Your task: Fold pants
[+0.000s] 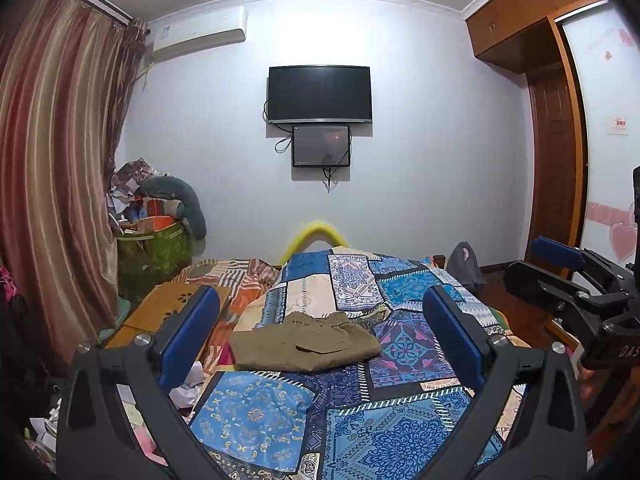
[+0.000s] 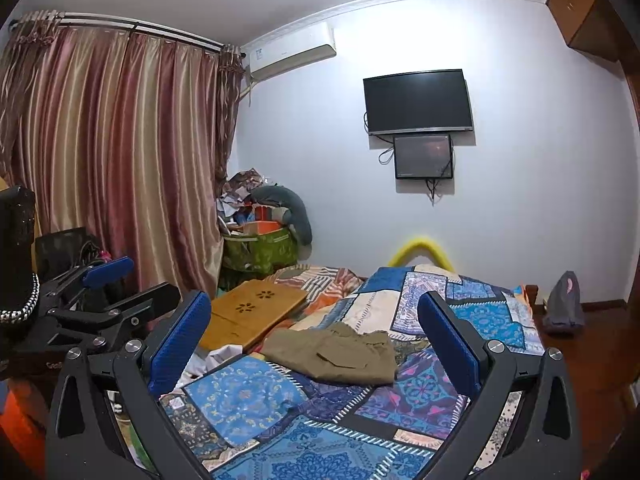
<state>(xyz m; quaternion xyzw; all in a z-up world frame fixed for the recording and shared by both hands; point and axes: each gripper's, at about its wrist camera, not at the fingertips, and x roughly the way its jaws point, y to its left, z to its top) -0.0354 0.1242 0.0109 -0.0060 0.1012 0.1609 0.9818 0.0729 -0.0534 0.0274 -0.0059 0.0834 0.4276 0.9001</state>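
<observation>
Olive-khaki pants (image 1: 306, 342) lie folded into a compact rectangle on the blue patchwork bedspread (image 1: 256, 412), a pocket flap facing up. My left gripper (image 1: 320, 308) hovers above and short of them, open, nothing between its blue pads. In the right wrist view the same pants (image 2: 336, 354) rest mid-bed on the bedspread (image 2: 240, 396), and my right gripper (image 2: 314, 312) is open and empty, held back from them. The right gripper (image 1: 560, 268) shows at the right edge of the left wrist view; the left gripper (image 2: 112, 280) shows at the left edge of the right wrist view.
A wooden lap tray (image 2: 252, 312) lies on the bed's left side beside crumpled white cloth (image 2: 218, 358). A green bag piled with clutter (image 2: 260, 240) stands in the corner by striped curtains (image 2: 120, 160). A television (image 1: 319, 94) hangs on the far wall. A wardrobe (image 1: 556, 152) stands right.
</observation>
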